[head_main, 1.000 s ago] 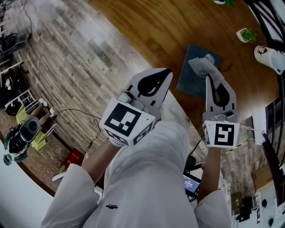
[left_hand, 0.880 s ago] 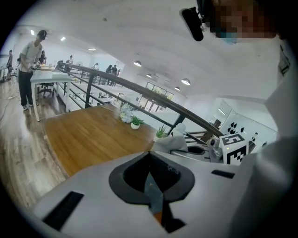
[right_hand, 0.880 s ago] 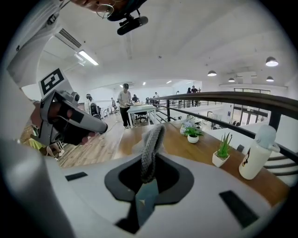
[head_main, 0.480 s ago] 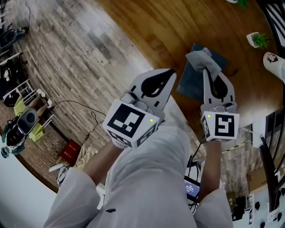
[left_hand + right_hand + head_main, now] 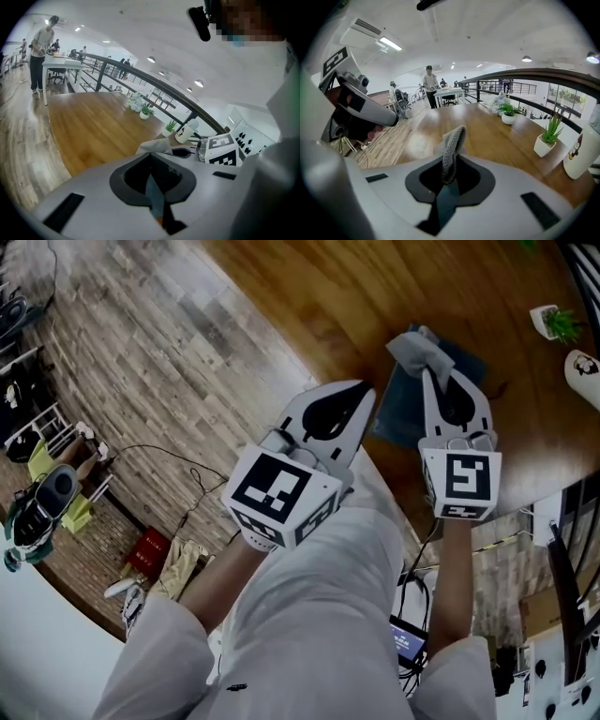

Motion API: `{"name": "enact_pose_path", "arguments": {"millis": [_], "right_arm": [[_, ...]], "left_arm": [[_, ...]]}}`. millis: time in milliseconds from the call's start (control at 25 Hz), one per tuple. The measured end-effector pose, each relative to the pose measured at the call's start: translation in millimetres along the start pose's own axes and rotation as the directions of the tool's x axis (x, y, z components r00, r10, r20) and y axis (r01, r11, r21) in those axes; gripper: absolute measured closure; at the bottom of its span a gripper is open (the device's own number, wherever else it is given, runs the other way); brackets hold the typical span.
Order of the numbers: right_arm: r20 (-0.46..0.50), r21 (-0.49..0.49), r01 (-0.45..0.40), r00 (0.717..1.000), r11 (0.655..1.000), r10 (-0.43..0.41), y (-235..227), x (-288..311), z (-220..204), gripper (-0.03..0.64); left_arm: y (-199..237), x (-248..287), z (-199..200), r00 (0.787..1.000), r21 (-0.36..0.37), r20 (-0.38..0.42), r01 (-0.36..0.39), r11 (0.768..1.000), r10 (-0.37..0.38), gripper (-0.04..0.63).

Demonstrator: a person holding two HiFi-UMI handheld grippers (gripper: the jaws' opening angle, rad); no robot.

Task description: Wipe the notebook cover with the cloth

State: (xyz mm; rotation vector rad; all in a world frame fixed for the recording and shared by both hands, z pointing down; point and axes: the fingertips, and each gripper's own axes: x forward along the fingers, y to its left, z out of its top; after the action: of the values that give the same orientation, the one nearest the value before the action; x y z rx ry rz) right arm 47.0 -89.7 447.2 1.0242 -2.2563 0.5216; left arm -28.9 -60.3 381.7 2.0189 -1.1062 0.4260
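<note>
A dark blue notebook (image 5: 400, 411) lies on the wooden table (image 5: 328, 296) near its curved edge. My right gripper (image 5: 427, 371) is shut on a grey cloth (image 5: 412, 346), which rests bunched on the notebook's far left part. In the right gripper view the cloth (image 5: 452, 147) stands up between the jaws, with the notebook's dark cover (image 5: 444, 199) showing beneath. My left gripper (image 5: 359, 390) hovers at the table edge just left of the notebook, jaws together and empty. In its own view the left gripper (image 5: 150, 153) is tight shut.
A small potted plant (image 5: 559, 322) and a white mug (image 5: 587, 367) stand at the table's right. More potted plants (image 5: 548, 140) sit along the railing side. The table edge (image 5: 281, 362) curves past the left gripper, with floor and cables below.
The right gripper has dragged the cloth a little leftward over the notebook cover. The left gripper has stayed beside the notebook at the table edge.
</note>
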Motion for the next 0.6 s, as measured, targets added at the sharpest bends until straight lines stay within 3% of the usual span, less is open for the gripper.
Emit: {"name": "enact_pose_path", "arguments": {"millis": [240,400,600], "right_arm": [[-0.094,-0.016,-0.01,0.996,1.0,0.009,-1.7,18.8,-17.1,0.58],[-0.189,-0.077,-0.028,0.982,0.997,0.013,3.5,26.5,-34.6,0.58],[-0.219,-0.107,-0.018,0.976,0.994,-0.005,2.0,31.3,-35.9,0.58]], "left_arm": [[6.9,2.4,-5.9,1.0,0.0,-0.021,-0.011,1.0,0.011,0.576],[13.2,-2.4,-8.4,0.999,0.001,-0.033,-0.02,1.0,0.02,0.577],[18.6,-2.7,-8.3,0.999,0.013,-0.046,-0.016,1.0,0.017,0.577]]}}
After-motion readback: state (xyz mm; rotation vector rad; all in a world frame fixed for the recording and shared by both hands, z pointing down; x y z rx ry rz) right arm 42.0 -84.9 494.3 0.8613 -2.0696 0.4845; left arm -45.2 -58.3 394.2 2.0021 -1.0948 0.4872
